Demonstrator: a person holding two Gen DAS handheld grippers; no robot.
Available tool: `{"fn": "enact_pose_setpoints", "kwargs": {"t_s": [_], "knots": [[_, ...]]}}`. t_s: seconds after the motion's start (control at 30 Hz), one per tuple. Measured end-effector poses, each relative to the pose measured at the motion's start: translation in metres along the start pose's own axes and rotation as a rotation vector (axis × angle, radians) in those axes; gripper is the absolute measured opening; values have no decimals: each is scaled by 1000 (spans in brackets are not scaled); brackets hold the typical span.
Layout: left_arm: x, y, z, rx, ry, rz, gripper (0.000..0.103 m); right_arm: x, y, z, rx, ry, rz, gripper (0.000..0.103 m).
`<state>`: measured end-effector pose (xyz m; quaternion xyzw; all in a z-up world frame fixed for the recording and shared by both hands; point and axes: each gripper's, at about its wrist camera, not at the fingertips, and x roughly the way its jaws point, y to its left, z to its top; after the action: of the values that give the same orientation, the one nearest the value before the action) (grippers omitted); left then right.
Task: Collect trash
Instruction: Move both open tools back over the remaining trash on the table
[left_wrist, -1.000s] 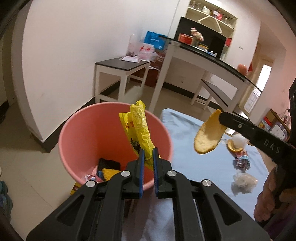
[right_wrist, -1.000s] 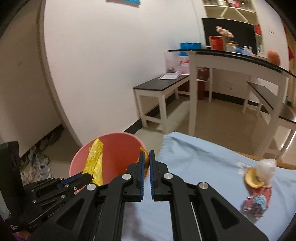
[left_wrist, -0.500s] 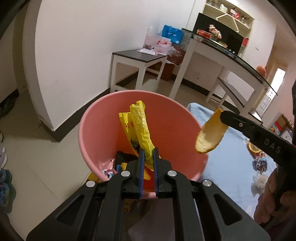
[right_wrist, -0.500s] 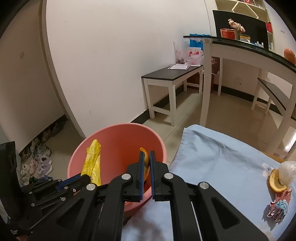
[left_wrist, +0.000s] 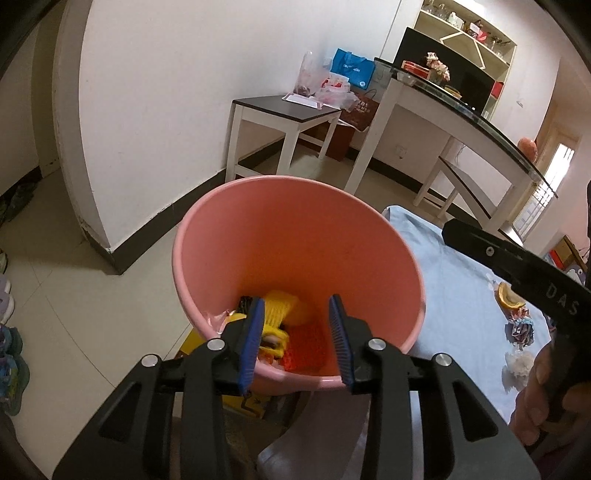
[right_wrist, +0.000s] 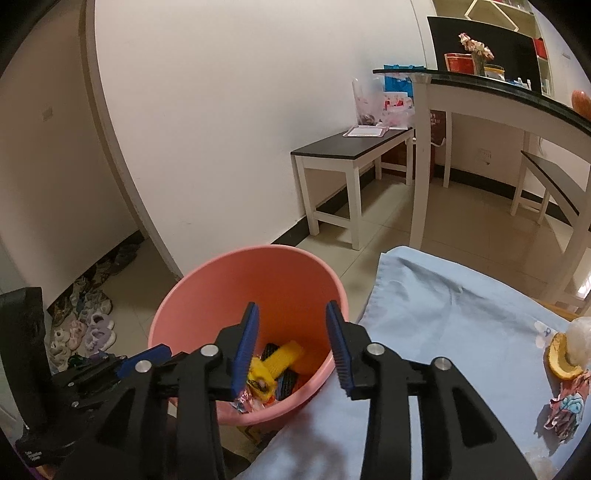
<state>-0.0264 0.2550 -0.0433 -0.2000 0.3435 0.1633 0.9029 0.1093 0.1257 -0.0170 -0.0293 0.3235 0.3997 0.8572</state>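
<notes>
A pink bucket (left_wrist: 229, 236) (right_wrist: 207, 291) stands on the floor beside the blue-clothed table (left_wrist: 450, 288) (right_wrist: 443, 306). Yellow wrappers (left_wrist: 284, 310) (right_wrist: 284, 356) and other scraps lie at its bottom. My left gripper (left_wrist: 297, 339) hangs over the near rim, its jaws opening with nothing between them. My right gripper (right_wrist: 291, 343) is also over the bucket, jaws opening and empty; its black body (left_wrist: 517, 262) shows at the right of the left wrist view. An orange peel (right_wrist: 561, 360) (left_wrist: 509, 297), a crumpled colourful wrapper (right_wrist: 565, 406) (left_wrist: 521, 328) and a white wad (left_wrist: 517, 363) lie on the cloth.
A white bench with a dark top (left_wrist: 288, 110) (right_wrist: 351, 147) stands by the wall, a tall white counter (left_wrist: 461, 125) (right_wrist: 498, 96) behind it. Shoes (right_wrist: 88, 325) line the floor at left. A yellow box (left_wrist: 247, 402) lies under the bucket's edge.
Both grippers opened. The yellow wrapper left my left gripper and the orange peel left my right gripper; both now lie in the bucket. Earlier both hands moved over the bucket and lower.
</notes>
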Motion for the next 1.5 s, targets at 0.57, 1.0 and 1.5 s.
{"fn": "enact_pose_setpoints", "kwargs": {"t_s": [0.57,1.0,1.5], "knots": [[-15,-34,-5,67,-7,-15,36,-48,-12,-24,36,9,12,40],[-23,-85,-19,183,7,-81,36,-110,-56,-64,116,29,-58,40],[-11,-189,-51,424,95,-301,36,-185,-149,-132,278,33,-250,40]]}}
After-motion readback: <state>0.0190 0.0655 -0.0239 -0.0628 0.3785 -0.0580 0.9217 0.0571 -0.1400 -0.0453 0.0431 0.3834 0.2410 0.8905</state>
